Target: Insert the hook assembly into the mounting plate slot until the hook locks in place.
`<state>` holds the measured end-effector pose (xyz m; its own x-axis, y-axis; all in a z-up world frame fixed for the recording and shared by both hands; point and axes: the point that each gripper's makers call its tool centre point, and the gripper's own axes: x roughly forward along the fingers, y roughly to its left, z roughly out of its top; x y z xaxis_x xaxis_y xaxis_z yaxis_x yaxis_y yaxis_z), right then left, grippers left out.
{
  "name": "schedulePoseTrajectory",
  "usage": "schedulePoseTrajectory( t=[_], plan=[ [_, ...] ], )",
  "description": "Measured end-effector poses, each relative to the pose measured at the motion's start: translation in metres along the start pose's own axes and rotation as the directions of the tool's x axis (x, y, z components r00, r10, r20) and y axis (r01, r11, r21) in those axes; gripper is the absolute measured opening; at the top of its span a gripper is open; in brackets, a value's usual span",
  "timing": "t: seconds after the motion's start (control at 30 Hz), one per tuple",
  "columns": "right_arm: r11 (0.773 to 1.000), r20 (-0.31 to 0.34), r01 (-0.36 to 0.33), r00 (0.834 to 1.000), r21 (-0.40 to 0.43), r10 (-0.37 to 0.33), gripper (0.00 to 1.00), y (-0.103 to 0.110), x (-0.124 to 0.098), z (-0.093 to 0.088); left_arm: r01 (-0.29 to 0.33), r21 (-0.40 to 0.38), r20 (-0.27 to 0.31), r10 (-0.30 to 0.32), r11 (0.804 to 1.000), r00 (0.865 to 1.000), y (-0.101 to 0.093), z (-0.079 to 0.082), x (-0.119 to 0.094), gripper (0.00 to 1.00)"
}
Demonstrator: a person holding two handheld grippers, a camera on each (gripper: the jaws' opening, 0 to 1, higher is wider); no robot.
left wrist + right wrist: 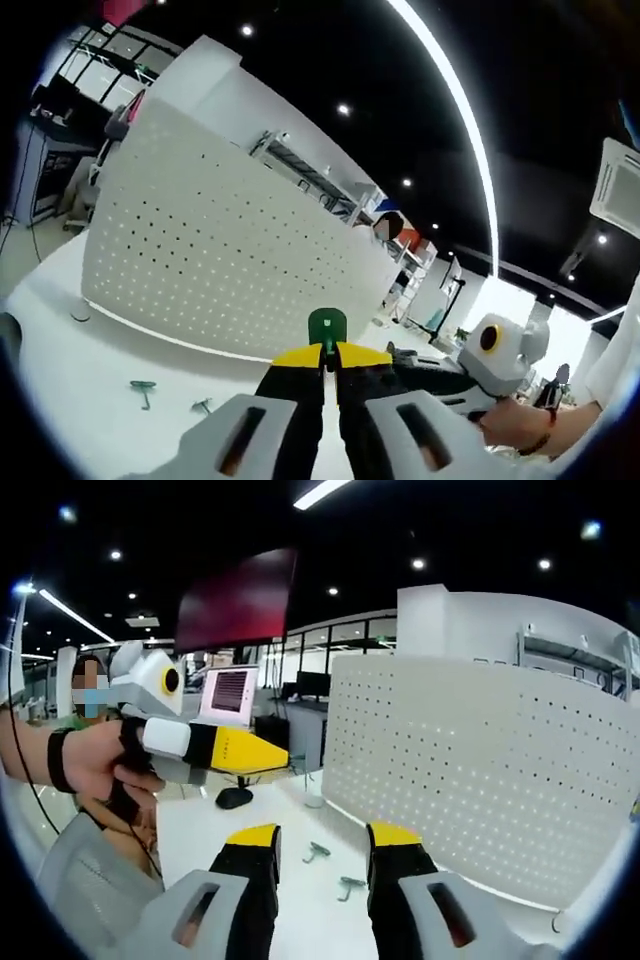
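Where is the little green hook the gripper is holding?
In the left gripper view, the green hook is pinched at the tips of the left gripper, low in the middle, in front of the white pegboard.

a small green hook [327,326] with a rounded top stands upright, pinched between the yellow tips of the left gripper [330,352] — just in front of the mounting plate [220,250], a white perforated panel standing upright on the white table. two more green hooks [143,388] lie flat on the table before the plate — apart from each other.
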<state>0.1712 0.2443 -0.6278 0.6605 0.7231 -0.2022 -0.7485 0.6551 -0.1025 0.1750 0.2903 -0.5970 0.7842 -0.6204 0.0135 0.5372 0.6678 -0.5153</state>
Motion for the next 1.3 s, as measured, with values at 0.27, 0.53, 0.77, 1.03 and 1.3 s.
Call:
schedulePoseTrajectory(
  t=[0.27,0.53,0.77,1.03,1.3],
  plan=[
    [1.0,-0.014,0.007,1.0,-0.007,-0.007,0.42,-0.004,-0.007,-0.004,-0.057,0.05,0.022,0.056,0.997,0.998,0.013,0.01,0.003,0.03],
    [1.0,-0.013,0.03,0.999,0.007,-0.03,0.52,-0.009,-0.01,-0.004,-0.096,0.146,0.073,0.086,0.985,0.994,0.02,0.024,0.002,0.03],
    [1.0,-0.029,0.023,0.999,0.01,-0.023,0.52,-0.004,-0.01,-0.01,-0.127,0.185,0.084,0.113,0.974,0.99,0.025,0.031,0.003,0.03],
    [1.0,-0.037,0.026,0.999,0.011,-0.025,0.58,-0.005,-0.012,-0.011,-0.159,0.205,0.104,0.141,0.966,0.985,0.034,0.04,0.005,0.03],
    [0.999,-0.029,0.048,0.998,0.011,-0.047,0.61,-0.009,-0.018,-0.011,-0.17,0.24,0.093,0.151,0.956,0.984,0.037,0.044,0.012,0.03]
  ],
)
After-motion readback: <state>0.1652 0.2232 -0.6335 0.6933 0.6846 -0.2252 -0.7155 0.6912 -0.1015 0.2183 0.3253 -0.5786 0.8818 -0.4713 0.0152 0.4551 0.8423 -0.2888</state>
